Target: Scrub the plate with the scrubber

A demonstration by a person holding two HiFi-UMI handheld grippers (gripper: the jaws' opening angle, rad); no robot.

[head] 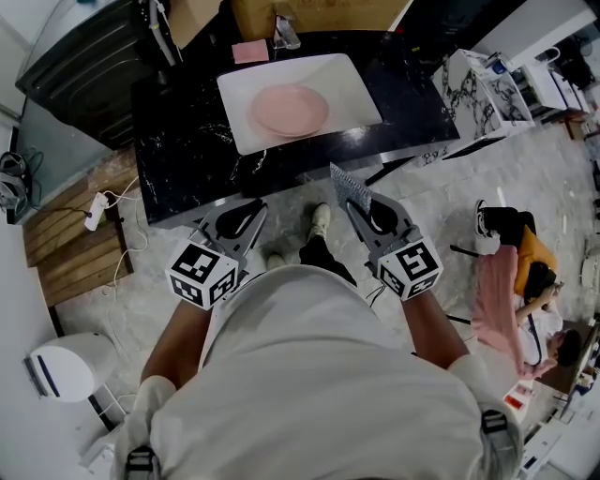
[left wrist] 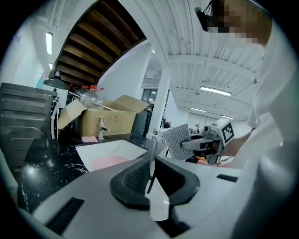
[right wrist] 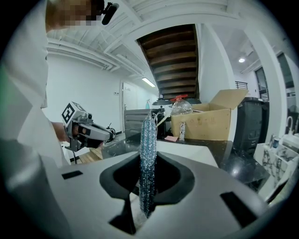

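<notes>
Head view showed the pink plate (head: 289, 110) lying flat in the white sink basin (head: 352, 75), which was set into the black marble counter (head: 187, 141). A tap (head: 284, 33) and a small pink pad (head: 249, 51) sat behind the basin, with a cardboard box (head: 319, 11) past them. Both grippers were held short of the counter's near edge, well apart from the plate, and neither touched it. The right gripper (head: 361, 206) had its jaws clamped on the scrubber (head: 345, 184), a thin, glittery silver-blue sheet that stood on edge and stuck out beyond the fingertips (the right gripper view showed it squeezed flat between the two pads, running from deep in the jaws to well past their tips). The left gripper (head: 255, 208) carried nothing. In the left gripper view its pads stood nearly together, with only a slim slit between them and nothing in it. That same view showed the right gripper and its scrubber off to the right, apart from the left gripper, with the basin and the plate lying beyond the left jaws.
</notes>
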